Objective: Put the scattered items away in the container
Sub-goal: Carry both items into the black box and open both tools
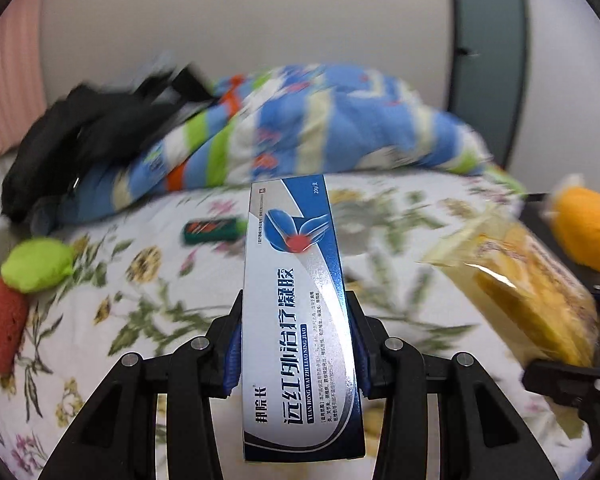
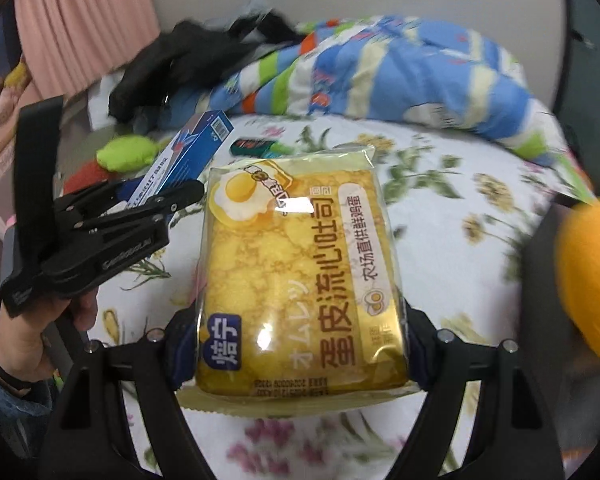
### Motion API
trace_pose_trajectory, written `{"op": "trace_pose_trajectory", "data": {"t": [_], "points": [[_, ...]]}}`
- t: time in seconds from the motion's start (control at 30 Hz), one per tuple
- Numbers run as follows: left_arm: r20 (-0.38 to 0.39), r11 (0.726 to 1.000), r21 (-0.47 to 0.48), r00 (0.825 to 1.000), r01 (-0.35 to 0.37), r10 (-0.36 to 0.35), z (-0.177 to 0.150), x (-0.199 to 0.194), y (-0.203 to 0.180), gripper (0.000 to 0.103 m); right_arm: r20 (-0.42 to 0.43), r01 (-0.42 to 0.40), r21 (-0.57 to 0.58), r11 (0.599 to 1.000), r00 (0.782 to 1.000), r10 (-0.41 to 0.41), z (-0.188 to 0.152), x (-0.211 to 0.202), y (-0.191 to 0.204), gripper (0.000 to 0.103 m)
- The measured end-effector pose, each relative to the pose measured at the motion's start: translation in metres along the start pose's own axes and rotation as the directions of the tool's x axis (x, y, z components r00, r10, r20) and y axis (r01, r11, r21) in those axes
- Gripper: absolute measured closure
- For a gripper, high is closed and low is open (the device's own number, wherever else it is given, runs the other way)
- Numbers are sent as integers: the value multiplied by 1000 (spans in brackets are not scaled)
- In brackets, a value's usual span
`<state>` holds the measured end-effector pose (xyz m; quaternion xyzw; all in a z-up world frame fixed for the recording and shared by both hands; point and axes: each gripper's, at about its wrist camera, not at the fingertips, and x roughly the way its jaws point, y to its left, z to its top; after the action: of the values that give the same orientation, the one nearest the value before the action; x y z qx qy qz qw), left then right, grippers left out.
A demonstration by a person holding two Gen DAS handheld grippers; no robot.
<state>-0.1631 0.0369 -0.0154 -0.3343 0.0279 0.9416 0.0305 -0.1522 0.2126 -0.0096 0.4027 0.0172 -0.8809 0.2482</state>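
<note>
Gel box [image 1: 296, 320] clamped in left tongs [image 1: 296, 344], toast packet [image 2: 300, 280] in wider-spread right tongs [image 2: 296, 352].

Home bedroom, floral bedsheet [image 1: 148, 280], rumpled quilt [image 1: 320, 128], pink curtain [image 2: 84, 28]

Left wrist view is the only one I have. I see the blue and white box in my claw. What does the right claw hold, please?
Observer: The right claw is shut on a yellow packaged toast, held by its two long sides.
Operator: From outside, how does my box sit in the left claw?
Observer: The blue and white box sticks out of the left claw, tilted upward, with a barcode on its far end.
Operator: Is anything behind my left claw?
Observer: A pink curtain hangs there, with small plush toys at its foot.
</note>
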Motion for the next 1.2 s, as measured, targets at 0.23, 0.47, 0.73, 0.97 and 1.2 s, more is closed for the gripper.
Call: {"op": "trace_pose_trajectory", "data": {"t": [0.23,0.47,0.73,0.97,1.2], "points": [[45,965,145,973,217,-226,25,-60,-137,59,88,149,155,977,983,-164,-43,-124,-79,23],[3,886,215,907,410,-421,36,-67,-256,59,45,303,336,892,941,-336,-96,-185,-177,23],[-110,823,265,864,502,-491,25,-37,-342,59,-21,367,415,833,919,-395,-126,-177,-236,23],[-179,833,237,865,500,-468,24,-10,-356,30,-27,356,461,813,921,-389,-135,-167,-255,23],[-91,834,168,851,525,-517,46,-17,-332,22,-5,322,487,812,930,-367,-129,-162,-257,23]]}}
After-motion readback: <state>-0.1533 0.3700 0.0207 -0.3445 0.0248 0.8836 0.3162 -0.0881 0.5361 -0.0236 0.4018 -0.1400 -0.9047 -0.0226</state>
